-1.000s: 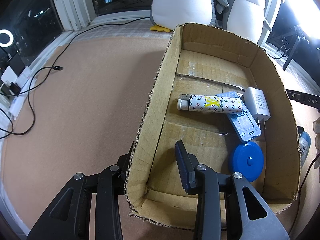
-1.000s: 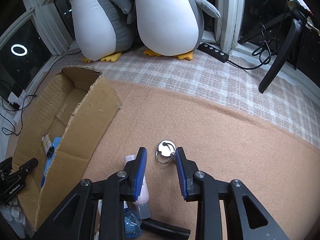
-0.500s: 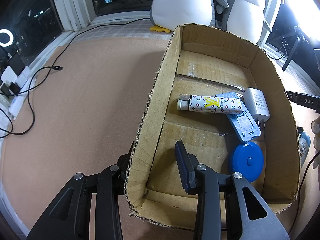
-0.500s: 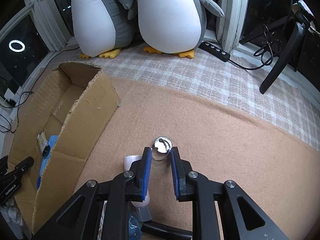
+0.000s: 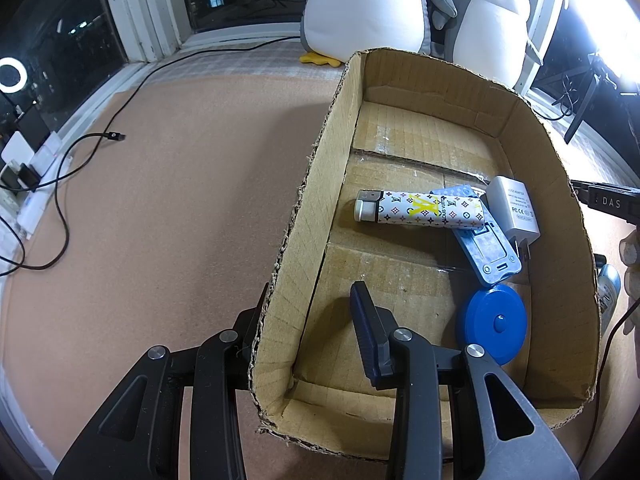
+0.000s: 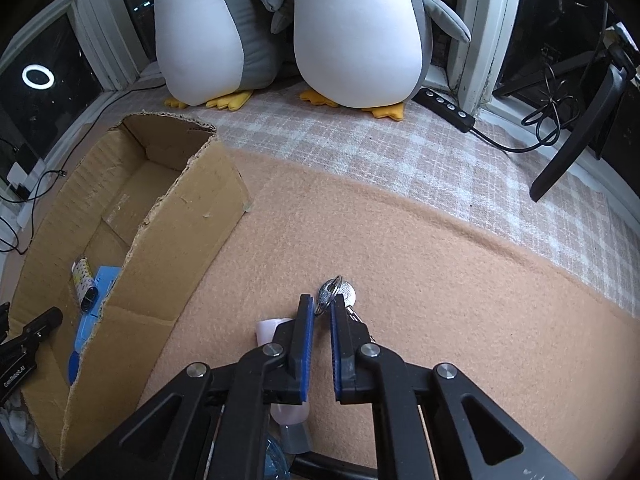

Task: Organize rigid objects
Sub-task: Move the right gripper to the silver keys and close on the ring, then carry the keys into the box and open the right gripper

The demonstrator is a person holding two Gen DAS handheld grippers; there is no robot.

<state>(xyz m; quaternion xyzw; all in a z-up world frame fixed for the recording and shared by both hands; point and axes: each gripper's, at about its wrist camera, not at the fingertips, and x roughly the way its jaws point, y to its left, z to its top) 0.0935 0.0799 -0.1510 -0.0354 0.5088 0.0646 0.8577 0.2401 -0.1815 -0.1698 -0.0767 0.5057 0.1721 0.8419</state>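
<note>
A small silver key on a ring (image 6: pixel 335 291) lies on the tan mat, its ring caught between the blue pads of my right gripper (image 6: pixel 322 302), whose jaws are closing onto it. My left gripper (image 5: pixel 312 292) is shut on the near left wall of the open cardboard box (image 5: pixel 320 168), with one finger outside and one inside. In the box lie a patterned lighter (image 5: pixel 420 210), a white charger (image 5: pixel 516 210), a flat blue device (image 5: pixel 488 254) and a round blue tape measure (image 5: pixel 494 322). The right wrist view shows the box (image 6: pixel 188 216) to the left.
A pale pink bottle (image 6: pixel 268 330) and a clear blue item lie under the right gripper's left finger. Two plush penguins (image 6: pixel 360 32) stand at the back by the window. A black power strip (image 6: pixel 444 110) and a black stand leg (image 6: pixel 576 132) are at the right; a cable (image 5: pixel 92 148) is at the left.
The right gripper's jaws have closed from wide apart to a narrow gap around the key ring, and the key now stands tilted up. The left gripper and box have not moved.
</note>
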